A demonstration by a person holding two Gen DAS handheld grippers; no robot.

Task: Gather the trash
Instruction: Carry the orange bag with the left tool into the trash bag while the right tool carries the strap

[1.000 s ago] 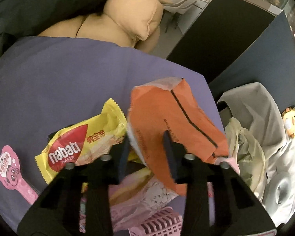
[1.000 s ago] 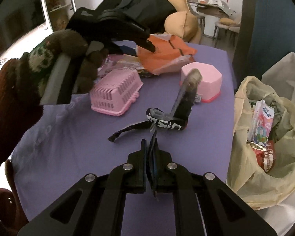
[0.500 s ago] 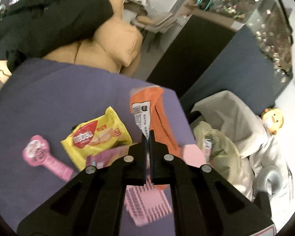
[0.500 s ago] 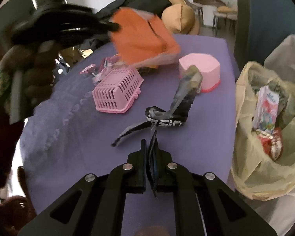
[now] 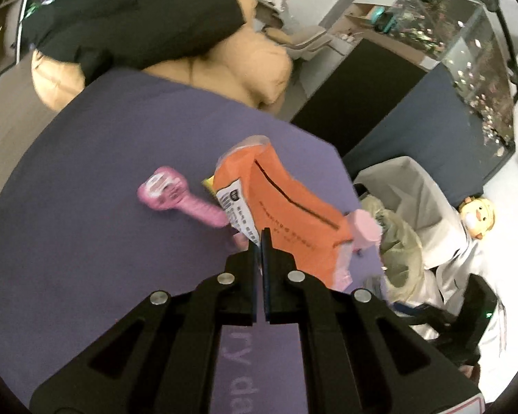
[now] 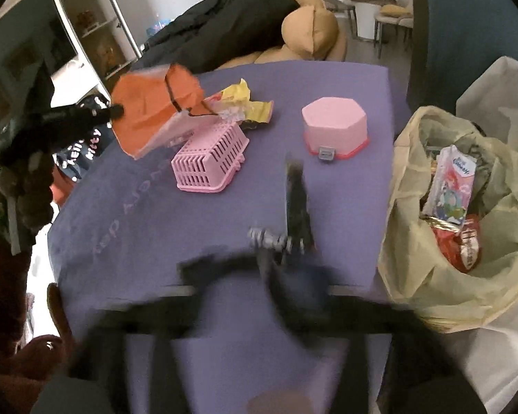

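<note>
My left gripper (image 5: 260, 233) is shut on an orange wrapper (image 5: 283, 214) and holds it up above the purple table (image 5: 103, 179); the wrapper also shows in the right wrist view (image 6: 148, 114), held at the table's left. My right gripper (image 6: 286, 258) is blurred by motion; a dark wrapper (image 6: 295, 207) sticks up from it. The yellowish trash bag (image 6: 407, 241) stands open at the table's right edge with several wrappers inside. A yellow wafer wrapper (image 6: 248, 103) lies behind the pink basket (image 6: 212, 158).
A pink octagonal box (image 6: 333, 126) sits on the table near the bag. A pink toy (image 5: 176, 198) lies on the table left of the orange wrapper. A tan sofa (image 5: 259, 62) with a black coat (image 5: 138, 17) stands behind the table.
My left gripper closed on the orange wrapper and lifted it off the table, moving back and left. My right gripper is now moving fast and blurred, the dark wrapper still with it.
</note>
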